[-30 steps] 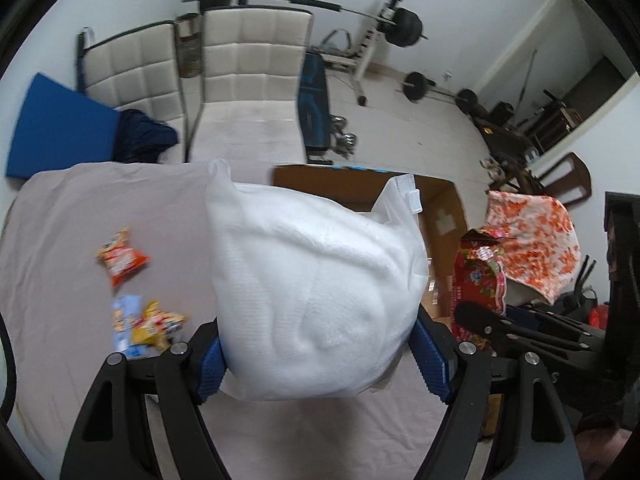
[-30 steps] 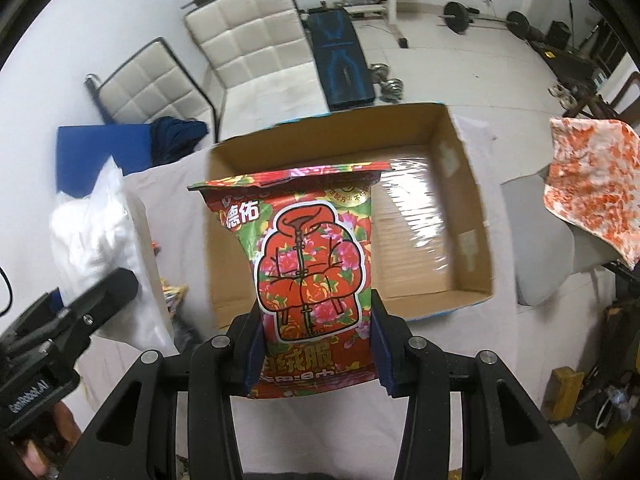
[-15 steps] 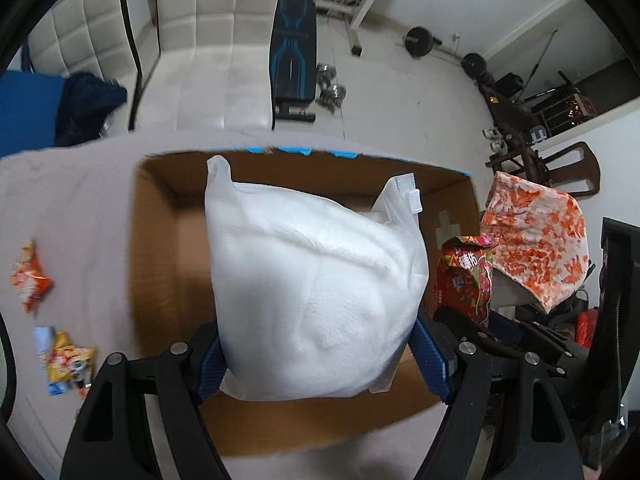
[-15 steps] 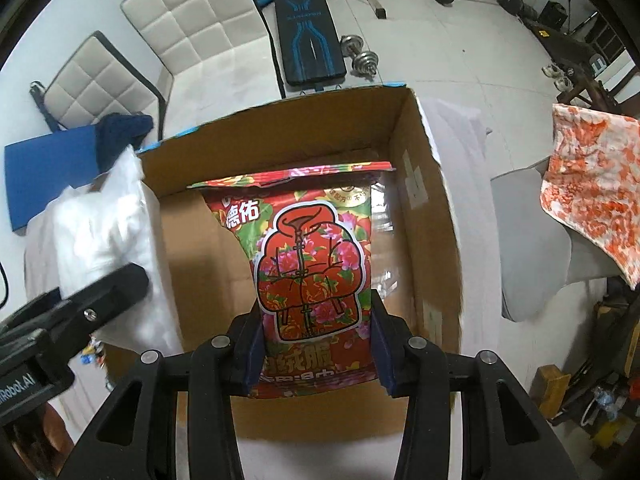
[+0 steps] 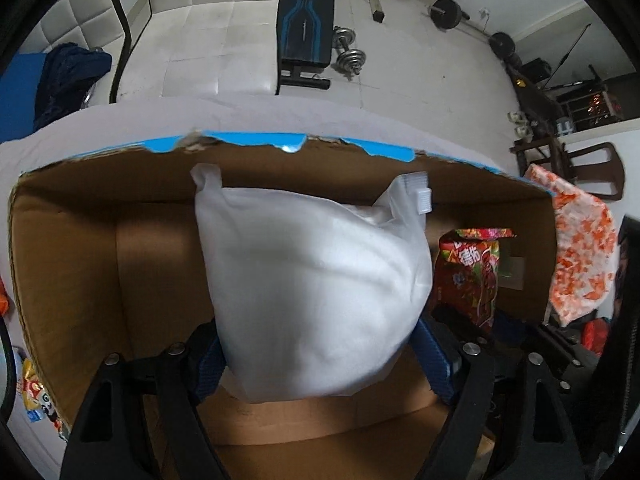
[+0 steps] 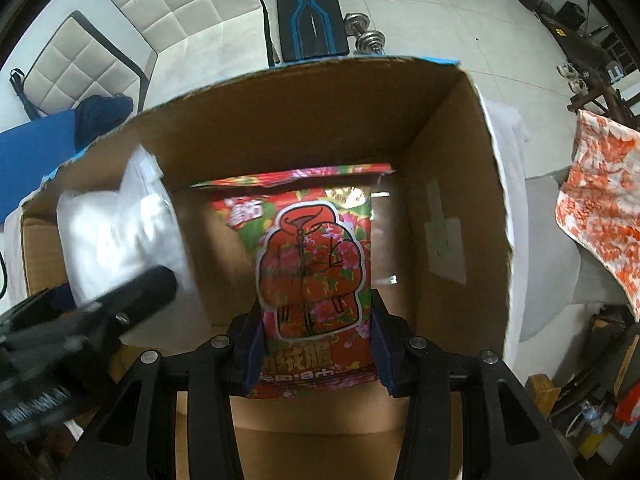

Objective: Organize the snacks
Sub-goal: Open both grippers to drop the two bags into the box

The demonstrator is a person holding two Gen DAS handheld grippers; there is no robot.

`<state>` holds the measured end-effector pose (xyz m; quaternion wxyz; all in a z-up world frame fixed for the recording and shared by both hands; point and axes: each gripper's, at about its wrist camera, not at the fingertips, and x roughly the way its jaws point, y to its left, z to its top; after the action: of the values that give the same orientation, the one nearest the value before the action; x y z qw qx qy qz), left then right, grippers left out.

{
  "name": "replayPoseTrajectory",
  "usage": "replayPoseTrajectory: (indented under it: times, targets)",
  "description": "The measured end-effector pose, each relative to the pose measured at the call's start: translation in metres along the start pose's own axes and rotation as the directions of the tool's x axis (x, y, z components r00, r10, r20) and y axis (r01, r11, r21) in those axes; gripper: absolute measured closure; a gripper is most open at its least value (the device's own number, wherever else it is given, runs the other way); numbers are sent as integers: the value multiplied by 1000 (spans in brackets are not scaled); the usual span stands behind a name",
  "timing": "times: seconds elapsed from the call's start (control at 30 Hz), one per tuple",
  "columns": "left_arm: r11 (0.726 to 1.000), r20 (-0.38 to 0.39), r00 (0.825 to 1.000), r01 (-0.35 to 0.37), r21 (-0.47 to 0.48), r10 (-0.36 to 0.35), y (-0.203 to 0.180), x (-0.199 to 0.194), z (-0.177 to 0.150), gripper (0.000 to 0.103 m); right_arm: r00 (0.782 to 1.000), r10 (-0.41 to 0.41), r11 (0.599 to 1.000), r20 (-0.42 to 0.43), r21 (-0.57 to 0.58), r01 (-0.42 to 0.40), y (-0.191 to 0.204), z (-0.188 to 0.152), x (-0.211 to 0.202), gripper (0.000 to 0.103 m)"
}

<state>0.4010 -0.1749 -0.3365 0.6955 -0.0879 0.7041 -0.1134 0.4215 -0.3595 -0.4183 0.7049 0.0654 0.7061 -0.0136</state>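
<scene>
loose snack packets (image 5: pixel 34 392) (left view only)

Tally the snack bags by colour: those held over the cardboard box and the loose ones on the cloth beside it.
White bag, held: 1
Red floral bag, held: 1
Yellow bag on the cloth: 1
Orange bag, cut off at the frame edge: 1
Total: 4

white padded chairs (image 6: pixel 132 36), black-blue weight bench (image 5: pixel 306 16), dumbbells (image 5: pixel 349 56), orange-patterned cloth (image 6: pixel 604 196), blue mat (image 6: pixel 36 148)
</scene>
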Motion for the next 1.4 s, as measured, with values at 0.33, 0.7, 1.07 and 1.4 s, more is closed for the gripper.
replayPoseTrajectory:
  times: [0.33, 0.7, 1.07, 1.4]
  targets:
    - [998, 2, 999, -54, 13, 54, -8, -2, 3, 16, 999, -14, 999, 32, -36, 15, 7, 3, -4, 40]
    - [998, 86, 995, -57, 41, 53, -13, -40, -11, 3, 997, -6, 1000, 78, -28, 8, 7, -26, -43, 6]
    - [993, 181, 980, -95, 68, 81, -16, -86, -70, 3, 987, -29, 999, 157, -17, 32, 3, -100, -99, 5]
    - [989, 284, 953, -130, 77, 103, -21, -140, -140, 3, 966, -31, 999, 255, -25, 39, 5, -178, -162, 5]
